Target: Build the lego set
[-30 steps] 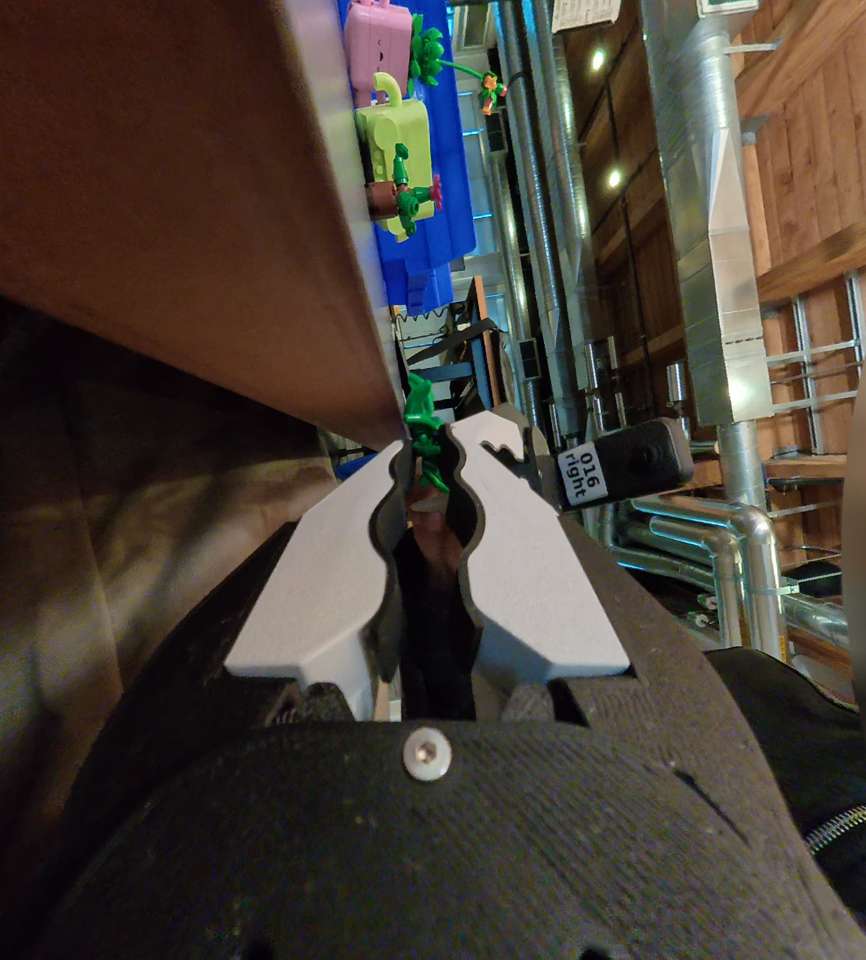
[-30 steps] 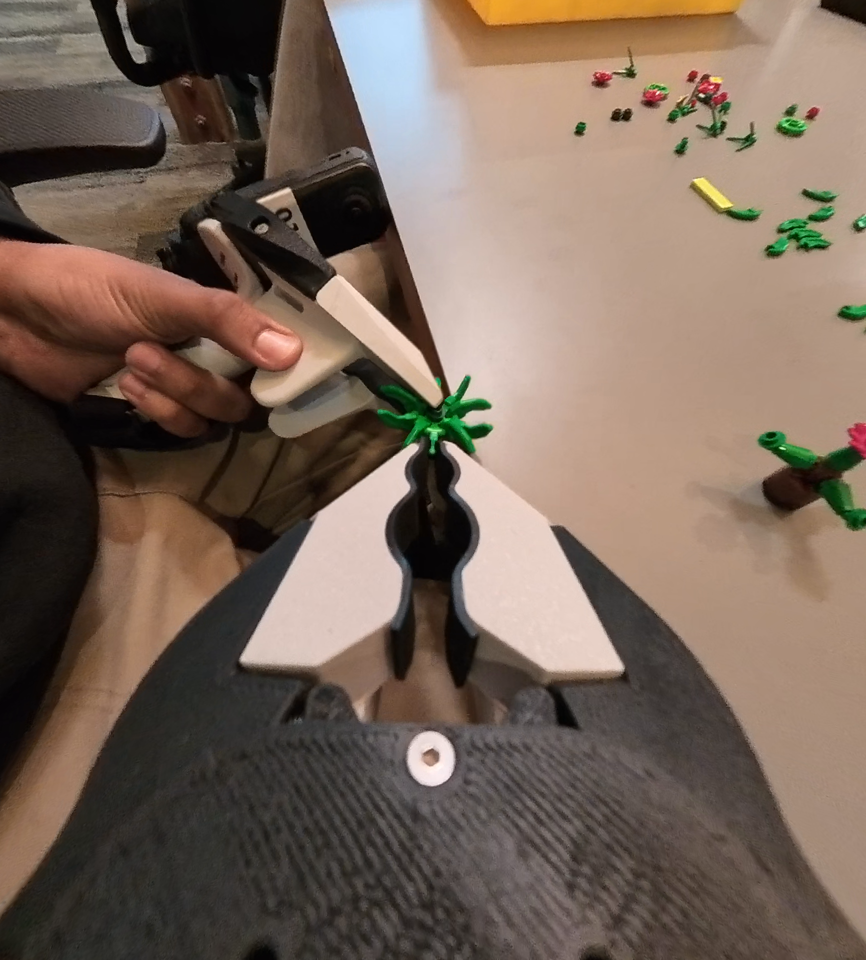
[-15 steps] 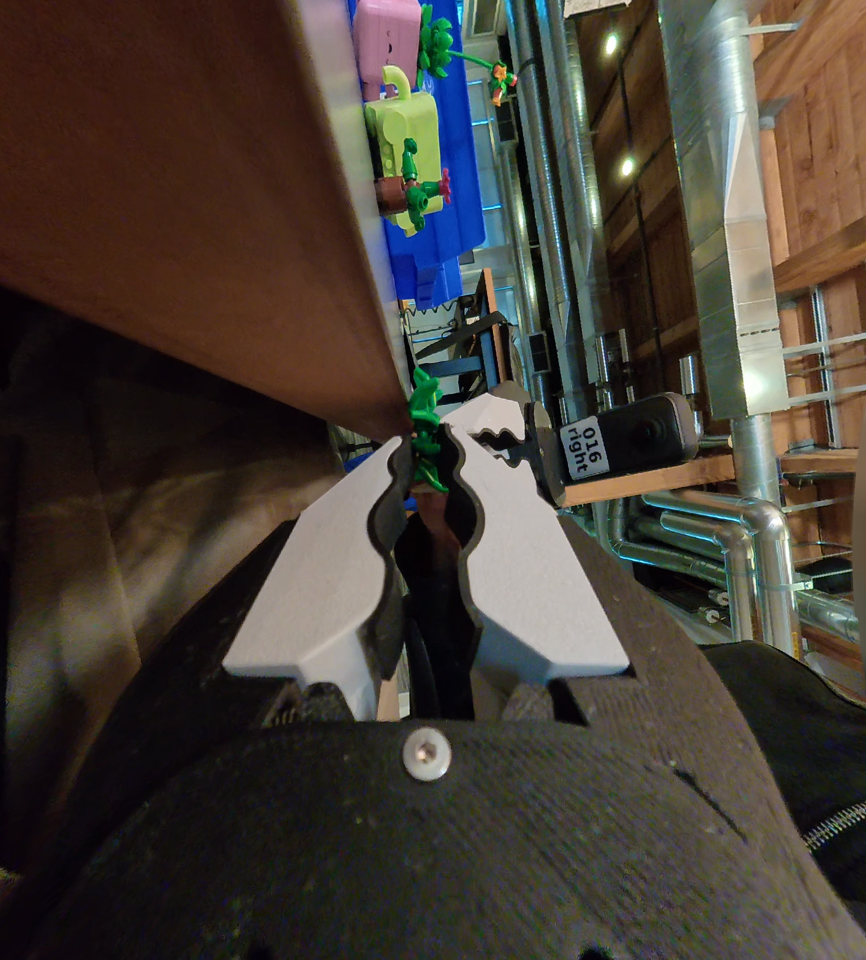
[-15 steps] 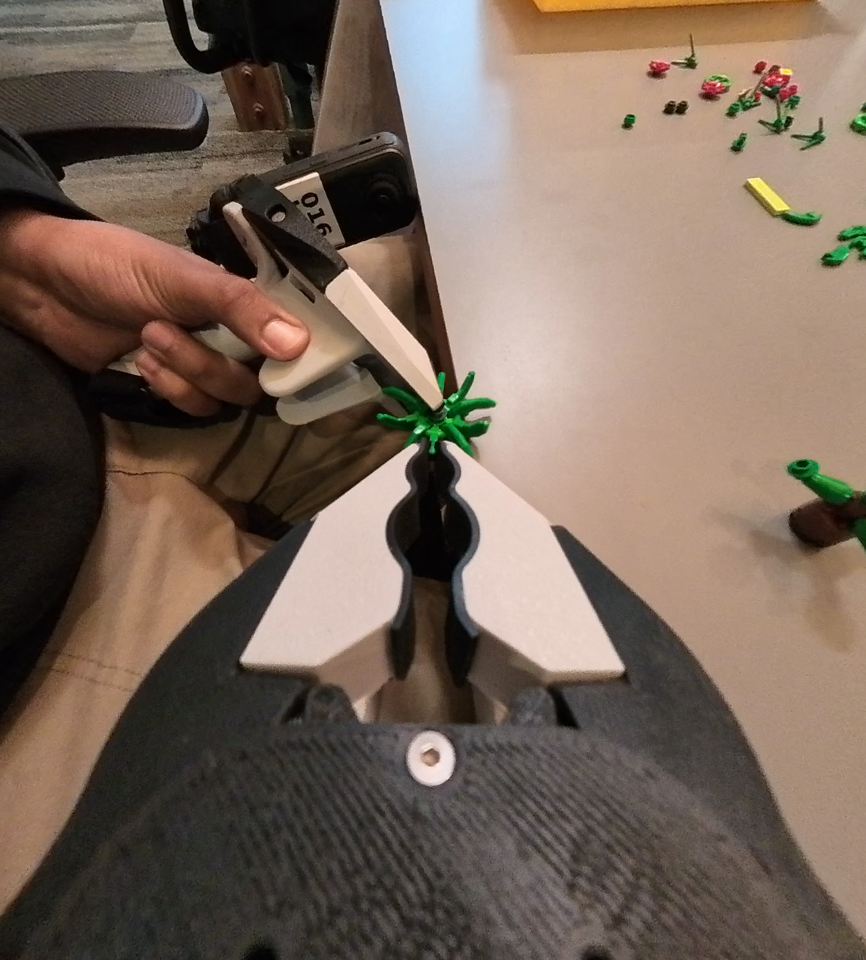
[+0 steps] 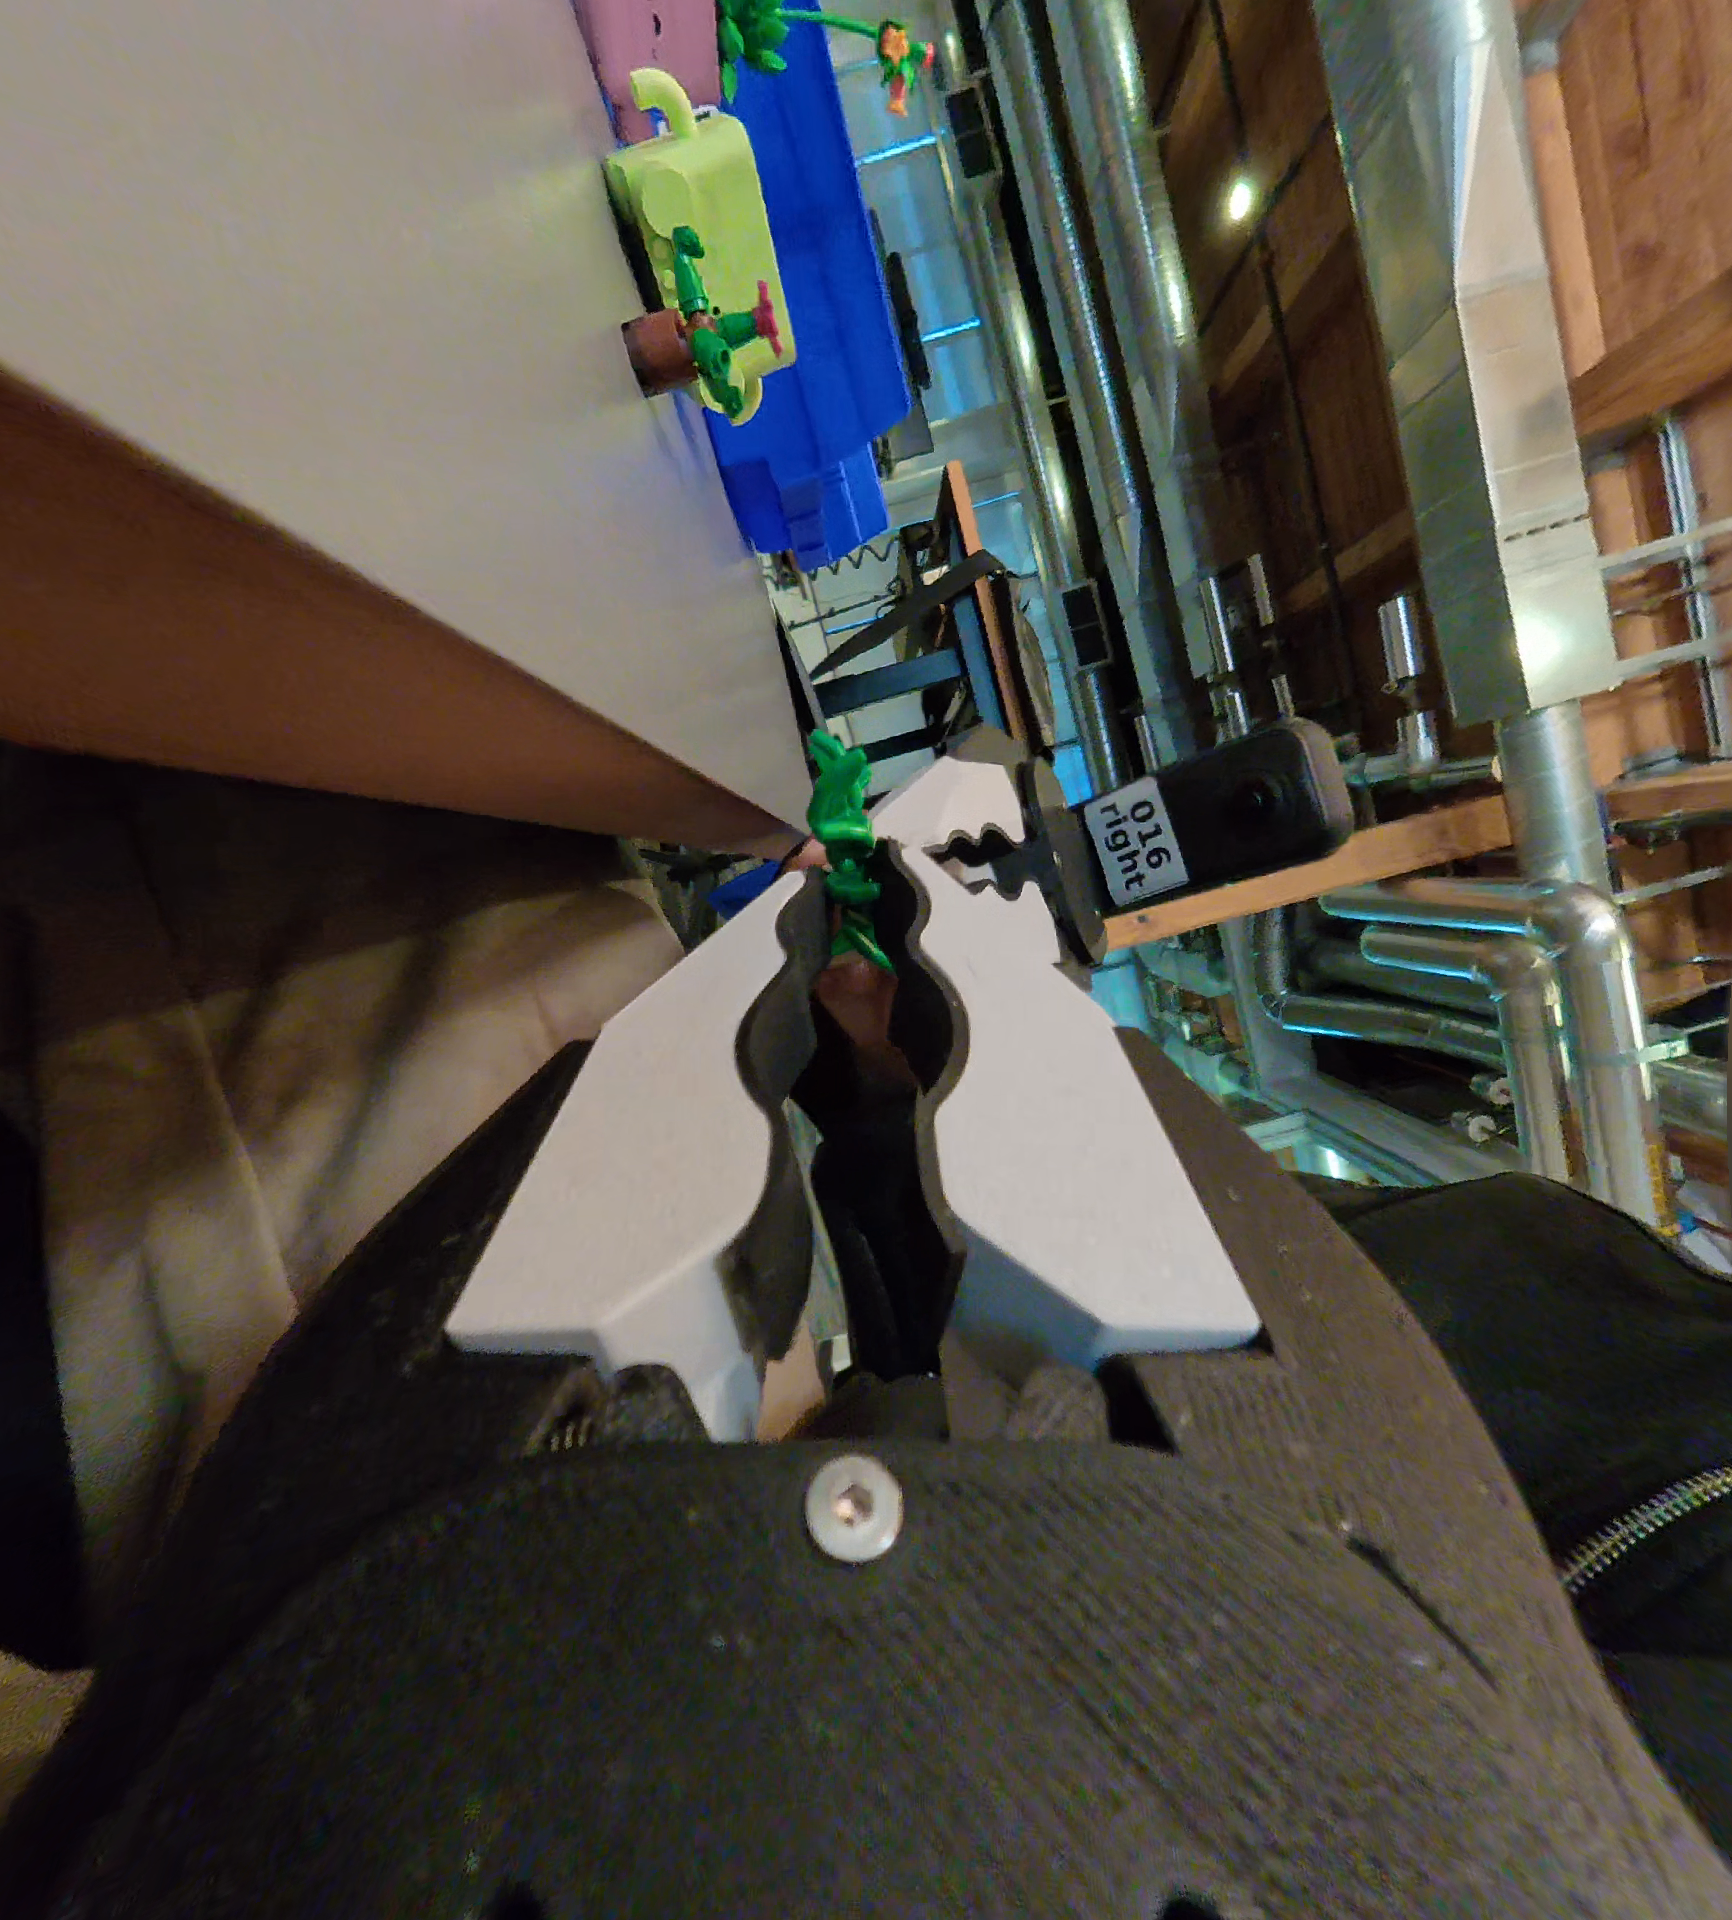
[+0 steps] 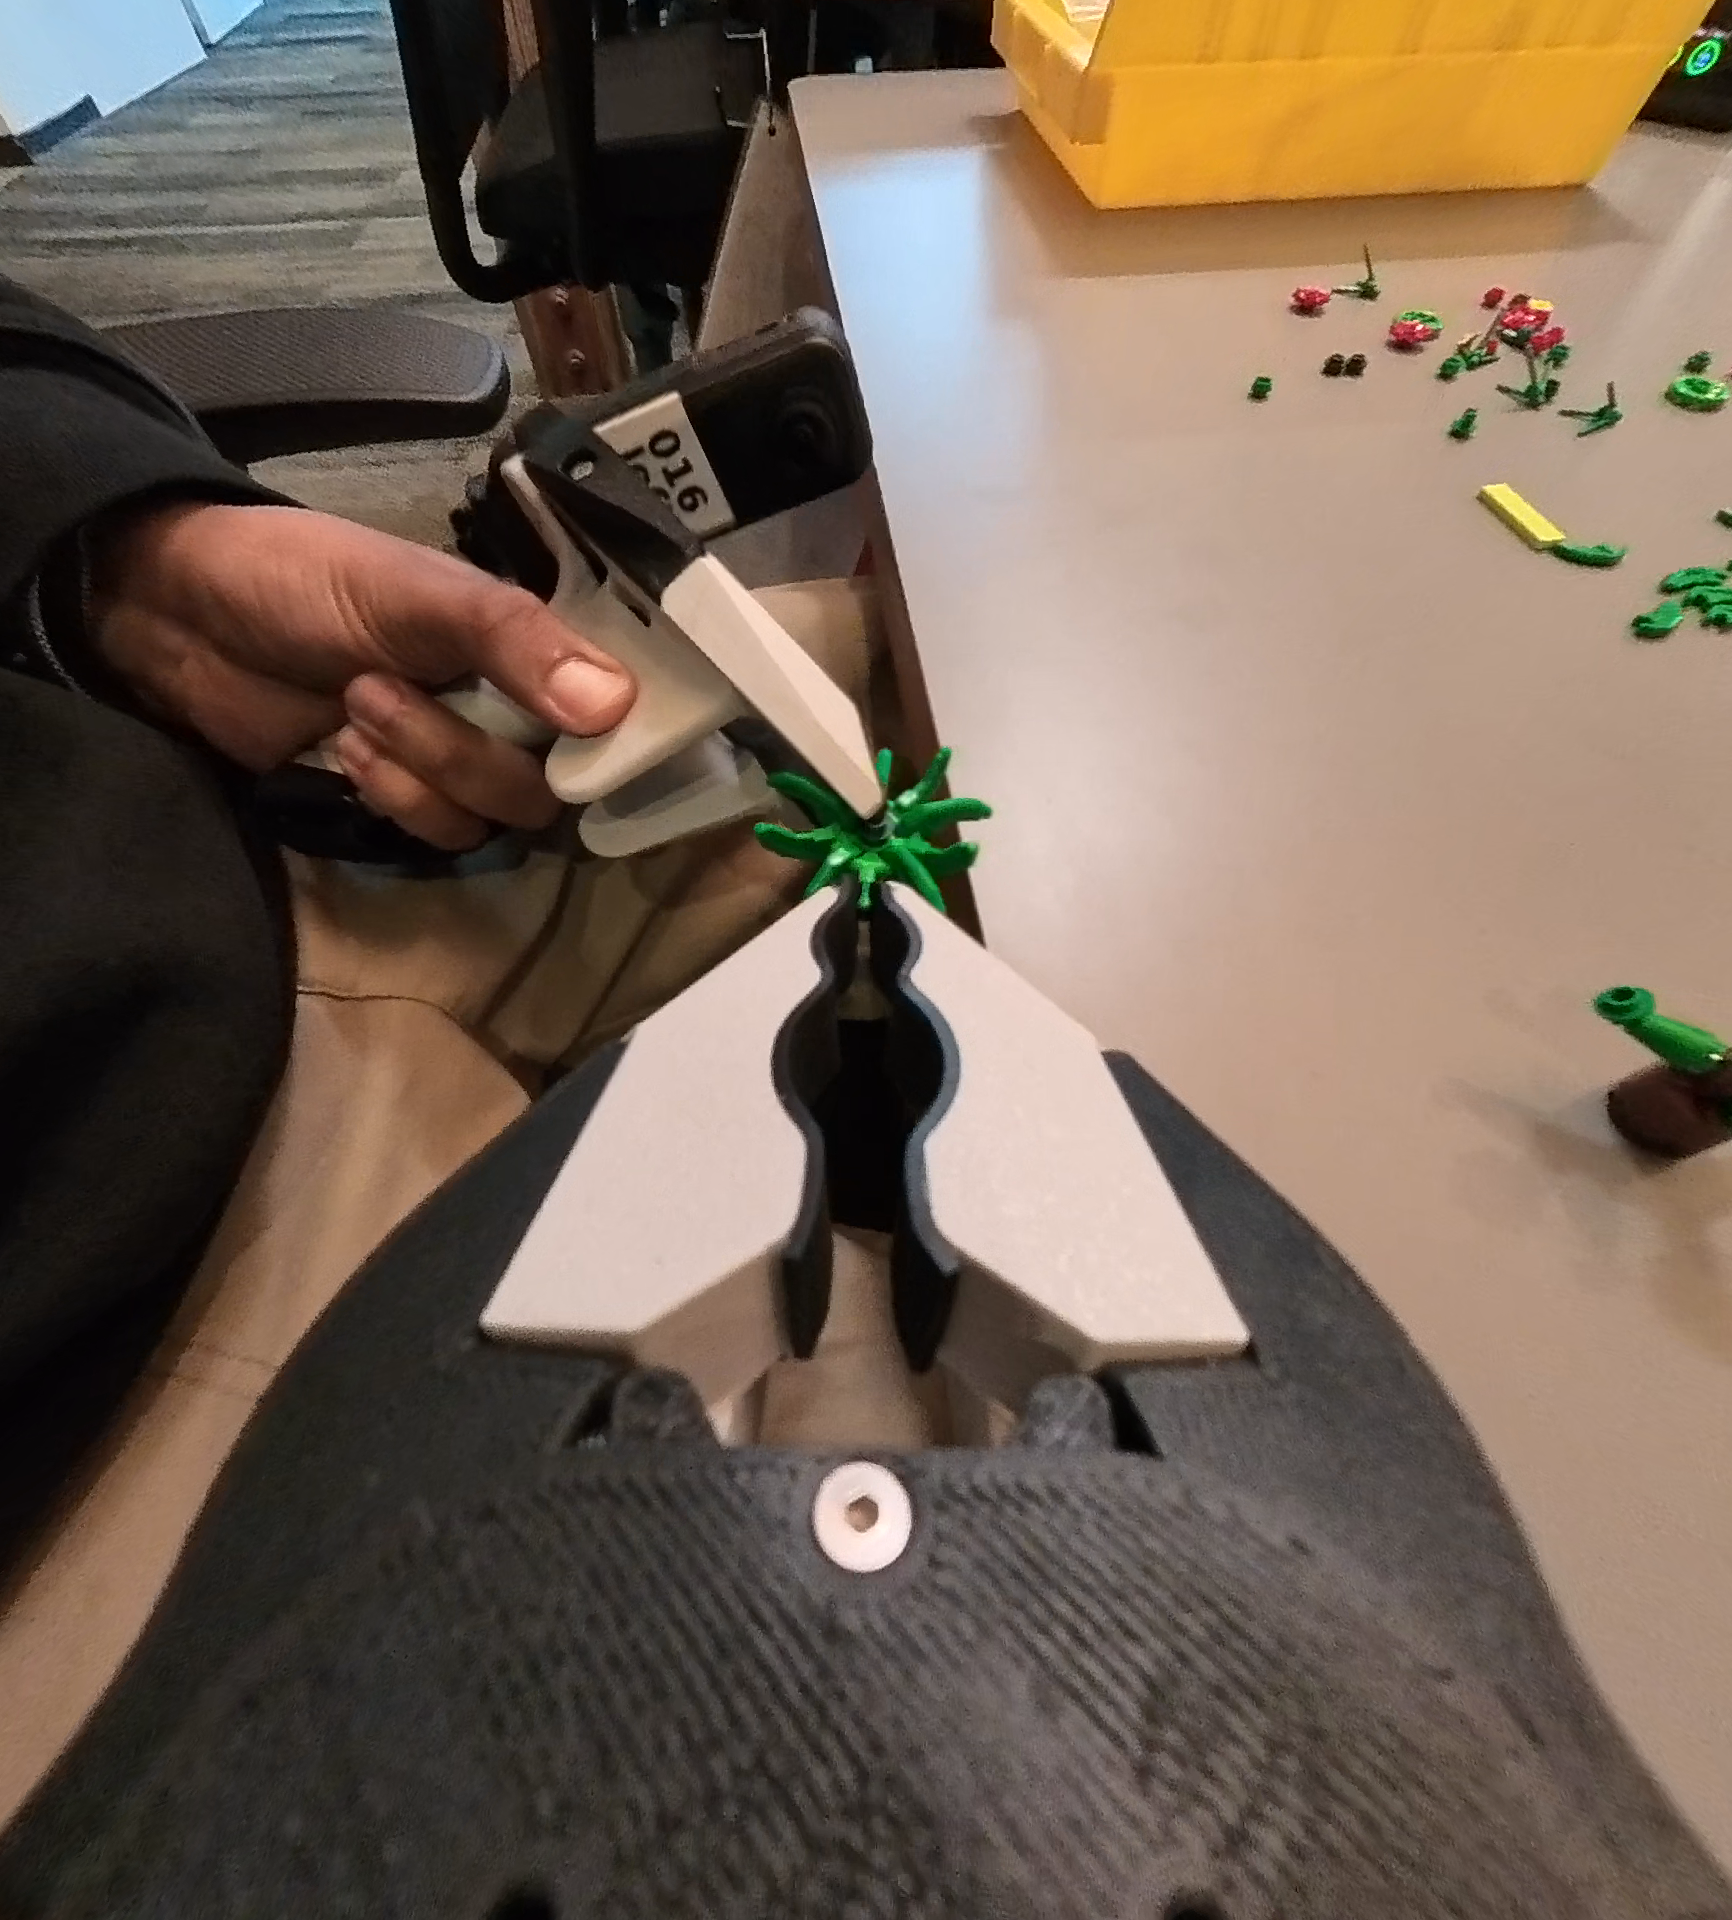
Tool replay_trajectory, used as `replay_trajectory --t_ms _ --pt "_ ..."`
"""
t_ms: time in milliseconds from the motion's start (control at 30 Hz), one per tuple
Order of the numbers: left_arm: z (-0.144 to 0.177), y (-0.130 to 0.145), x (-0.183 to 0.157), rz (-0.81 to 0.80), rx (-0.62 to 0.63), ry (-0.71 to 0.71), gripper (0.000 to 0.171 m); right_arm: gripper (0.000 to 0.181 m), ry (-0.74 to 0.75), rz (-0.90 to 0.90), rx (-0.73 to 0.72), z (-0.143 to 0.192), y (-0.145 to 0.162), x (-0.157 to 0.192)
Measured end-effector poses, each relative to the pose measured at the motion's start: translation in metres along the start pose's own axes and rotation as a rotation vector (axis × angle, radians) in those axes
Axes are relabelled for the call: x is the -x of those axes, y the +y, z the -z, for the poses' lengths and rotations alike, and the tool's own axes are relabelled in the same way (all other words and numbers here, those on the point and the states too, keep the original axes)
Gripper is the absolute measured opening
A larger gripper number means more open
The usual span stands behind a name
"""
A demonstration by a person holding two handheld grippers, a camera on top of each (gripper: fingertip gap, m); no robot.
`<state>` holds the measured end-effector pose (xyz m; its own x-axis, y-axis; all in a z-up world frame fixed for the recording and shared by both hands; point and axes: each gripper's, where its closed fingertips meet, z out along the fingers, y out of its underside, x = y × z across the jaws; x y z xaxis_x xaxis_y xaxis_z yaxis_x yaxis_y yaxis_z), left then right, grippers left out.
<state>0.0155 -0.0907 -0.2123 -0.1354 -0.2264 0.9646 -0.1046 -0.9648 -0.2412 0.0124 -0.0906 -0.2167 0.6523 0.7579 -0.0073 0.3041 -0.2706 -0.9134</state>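
Observation:
A green leafy lego piece [image 6: 872, 840] is held at the table's near edge, over a person's lap. My right gripper [image 6: 867, 906] is shut on its underside from below. My left gripper [image 6: 859, 802], held by a hand [image 6: 322, 644], meets the piece's centre from the upper left. In the left wrist view my left gripper [image 5: 857, 871] is shut on the same leafy piece [image 5: 841, 805], and the right gripper [image 5: 935, 852] touches it from the right. A brown pot with green stems and a pink flower [image 6: 1714, 1091] stands on the table at right.
Several loose green and red pieces [image 6: 1714, 603] and a yellow tile [image 6: 1522, 514] lie on the grey table [image 6: 1205, 675]. A yellow bin [image 6: 1309, 94] stands at the back. The left wrist view shows a lime build [image 5: 706, 197] and a blue bin [image 5: 820, 343]. Left and right tips are no more than a few centimetres apart. Both grippers' tips are roughly 25 cm from the yellow tile [image 6: 1522, 514].
Both grippers keep hold of the leafy piece. They have shifted together, so more of the table top and the yellow bin have come into view.

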Motion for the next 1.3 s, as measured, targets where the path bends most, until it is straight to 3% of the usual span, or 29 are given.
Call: replay_trajectory --t_ms 633,1300 --pt "0.004 0.013 -0.001 -0.048 0.086 -0.030 0.011 0.001 -0.072 -0.083 -0.041 0.001 0.003 0.010" --pt "0.009 0.014 -0.008 -0.026 0.046 0.021 0.011 0.001 -0.140 -0.270 -0.173 0.000 -0.008 0.013"
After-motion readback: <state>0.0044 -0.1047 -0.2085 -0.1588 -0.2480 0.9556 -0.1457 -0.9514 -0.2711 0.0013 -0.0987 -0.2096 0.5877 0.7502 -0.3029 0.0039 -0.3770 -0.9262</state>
